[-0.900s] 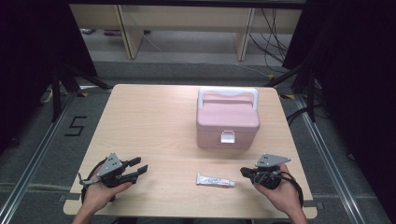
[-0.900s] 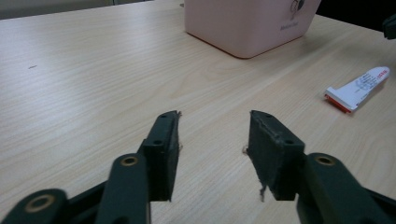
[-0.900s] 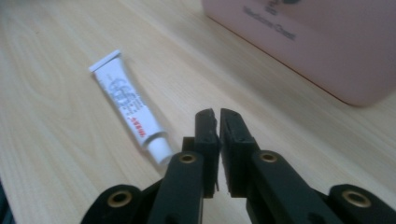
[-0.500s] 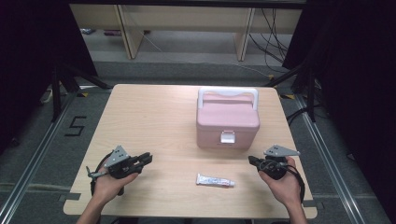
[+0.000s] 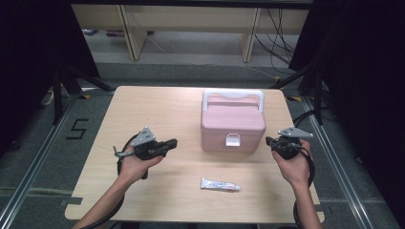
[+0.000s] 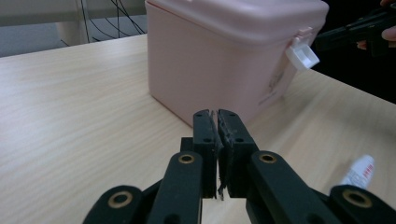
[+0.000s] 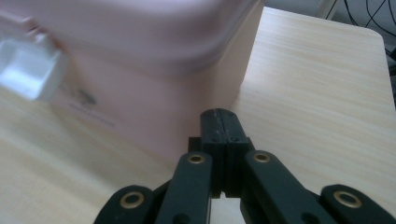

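A pink box [image 5: 232, 125] with a white handle and a white front latch [image 5: 233, 140] stands shut on the wooden table [image 5: 157, 109]; it also fills much of the left gripper view [image 6: 229, 51] and the right gripper view [image 7: 140, 56]. My left gripper [image 5: 173, 142] is shut and empty, held above the table left of the box and pointing at it [image 6: 217, 116]. My right gripper [image 5: 268, 141] is shut and empty too, close to the box's right front corner [image 7: 219, 114]. A small white tube [image 5: 220, 184] lies flat on the table in front of the box [image 6: 359, 170].
The table's front edge [image 5: 191, 218] is near the person's forearms. Wooden shelf legs and cables [image 5: 267, 28] are on the floor beyond the table. Metal rails [image 5: 344, 167] run along both sides, and a "5" mark [image 5: 76, 129] is on the floor at left.
Both hands have lifted off the table's front and moved forward and inward toward the pink box. The tube and box have stayed in place.
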Tool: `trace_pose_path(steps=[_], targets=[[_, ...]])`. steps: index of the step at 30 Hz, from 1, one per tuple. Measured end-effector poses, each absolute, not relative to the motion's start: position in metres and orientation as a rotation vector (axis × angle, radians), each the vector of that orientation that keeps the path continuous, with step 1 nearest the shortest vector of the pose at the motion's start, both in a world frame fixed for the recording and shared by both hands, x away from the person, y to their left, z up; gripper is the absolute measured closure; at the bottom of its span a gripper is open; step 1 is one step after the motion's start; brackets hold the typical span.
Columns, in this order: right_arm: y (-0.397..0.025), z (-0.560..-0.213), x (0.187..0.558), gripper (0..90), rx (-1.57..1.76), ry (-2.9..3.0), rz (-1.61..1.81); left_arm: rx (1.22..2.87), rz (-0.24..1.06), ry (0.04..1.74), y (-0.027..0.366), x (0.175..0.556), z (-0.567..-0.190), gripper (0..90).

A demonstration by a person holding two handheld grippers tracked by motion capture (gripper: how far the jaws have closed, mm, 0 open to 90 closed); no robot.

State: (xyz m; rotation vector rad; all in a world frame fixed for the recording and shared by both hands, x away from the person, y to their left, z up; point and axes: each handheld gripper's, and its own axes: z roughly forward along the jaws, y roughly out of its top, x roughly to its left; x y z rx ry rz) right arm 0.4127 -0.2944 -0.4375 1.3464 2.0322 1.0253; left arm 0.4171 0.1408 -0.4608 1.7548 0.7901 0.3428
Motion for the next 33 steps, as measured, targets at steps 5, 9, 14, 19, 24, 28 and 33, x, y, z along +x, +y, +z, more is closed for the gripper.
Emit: trace_pose_path(steps=[5,9,14,19,24,28,33], targets=[[-0.293,-0.437,0.436,90.0,1.340,2.023,0.986,1.808,0.395,0.798,0.114,0.443,-0.458,89.6],[-0.293,-0.439,0.452,90.0,1.344,2.042,0.980,1.853,0.421,0.796,0.094,0.467,-0.460,89.7],[-0.295,-0.447,0.468,90.0,1.320,2.063,0.984,1.890,0.426,0.782,0.072,0.488,-0.467,89.3],[-0.290,-0.449,0.466,90.0,1.337,2.061,0.978,1.922,0.451,0.759,0.066,0.492,-0.469,89.7],[-0.290,-0.450,0.461,90.0,1.311,2.076,1.000,1.949,0.465,0.728,0.069,0.487,-0.468,89.8],[-0.287,-0.452,0.449,90.0,1.284,2.078,1.008,1.952,0.471,0.727,0.072,0.482,-0.468,89.9],[-0.284,-0.453,0.436,90.0,1.272,2.072,1.016,1.951,0.461,0.704,0.077,0.469,-0.469,89.9]])
